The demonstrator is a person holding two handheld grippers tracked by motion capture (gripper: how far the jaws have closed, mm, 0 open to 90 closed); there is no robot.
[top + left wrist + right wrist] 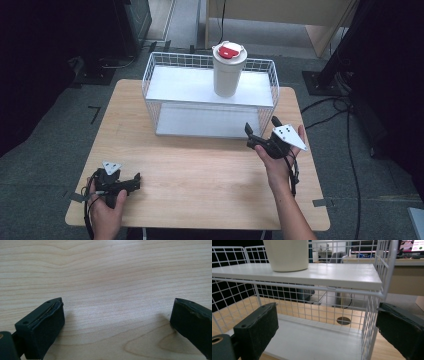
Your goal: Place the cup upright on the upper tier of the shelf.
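On the light wooden table (200,170), a white wire rack (210,95) with two white shelves is standing toward the far edge, and a cream tumbler (229,72) with a red-and-white lid is sitting upright on its upper shelf, right of centre. Much of the room around the table is lying in deep shadow in the high view, so the dark stands and cables at the sides are hard to make out.

Near the front left corner, the left gripper (131,183) is resting low over the tabletop in the person's left hand (106,212), its jaws pointing to the right along the wood. In the left gripper view its two black pads are standing wide apart with bare wood grain (112,290) between them, gripping nothing; both pads are being cut off by the bottom edge.

Right of centre, the right gripper (261,127) is hovering just in front of the rack's right front corner, held in the right hand (274,162). In the right gripper view its jaws are spread wide and holding nothing, with the rack's wire side (372,315) and lower shelf (317,340) lying between them. The tumbler (287,255) is showing at the top of that view, above and left of the gap; its upper part is cut off, so its lid is hidden.
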